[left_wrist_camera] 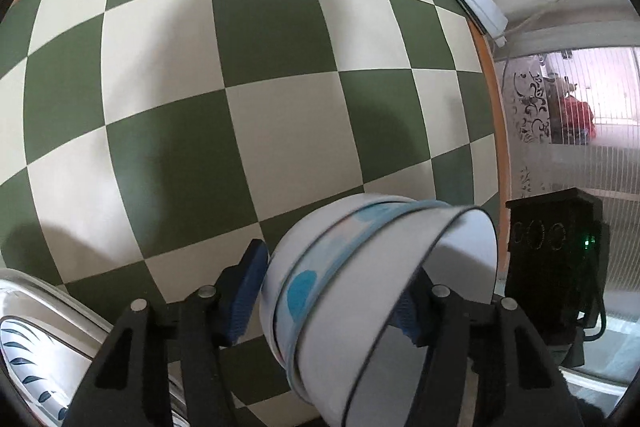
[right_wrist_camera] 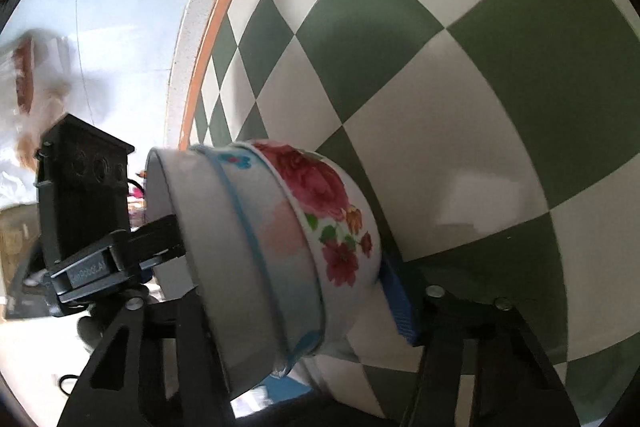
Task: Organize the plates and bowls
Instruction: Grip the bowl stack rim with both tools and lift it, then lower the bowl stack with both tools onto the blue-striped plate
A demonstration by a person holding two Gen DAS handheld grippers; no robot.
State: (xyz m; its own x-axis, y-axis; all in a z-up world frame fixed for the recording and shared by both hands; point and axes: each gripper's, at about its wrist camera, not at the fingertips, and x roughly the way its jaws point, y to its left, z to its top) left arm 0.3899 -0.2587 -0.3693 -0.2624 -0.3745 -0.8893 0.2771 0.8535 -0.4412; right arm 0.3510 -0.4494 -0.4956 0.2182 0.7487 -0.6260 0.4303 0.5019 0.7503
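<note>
Bowls [left_wrist_camera: 360, 291] nested in a stack of three sit tilted on their side between both grippers, above a green and cream checkered tablecloth [left_wrist_camera: 256, 75]. From the left wrist camera, the innermost bowl shows a plain white inside with a thin dark rim, the middle one carries blue spots and a blue band, and the outer one is white. From the right wrist camera, the same stack [right_wrist_camera: 280, 247] shows the outer bowl painted with red and pink flowers and green leaves.

Left gripper [left_wrist_camera: 332, 299] has the stack between its fingers at a middling width: one blue pad [left_wrist_camera: 246, 295] lies against the outer wall and the other reaches inside the mouth of the stack. Right gripper [right_wrist_camera: 304, 307] grips from the opposite side, with a blue pad [right_wrist_camera: 396, 303] against the flowered bowl and its other finger hidden behind the stack. Each camera also sees the other gripper's black body beside the bowls.

At the lower left of the left view lies a metal tray [left_wrist_camera: 80, 311] holding a plate [left_wrist_camera: 28, 359] with dark leaf marks. An orange border [left_wrist_camera: 486, 67] edges the cloth
</note>
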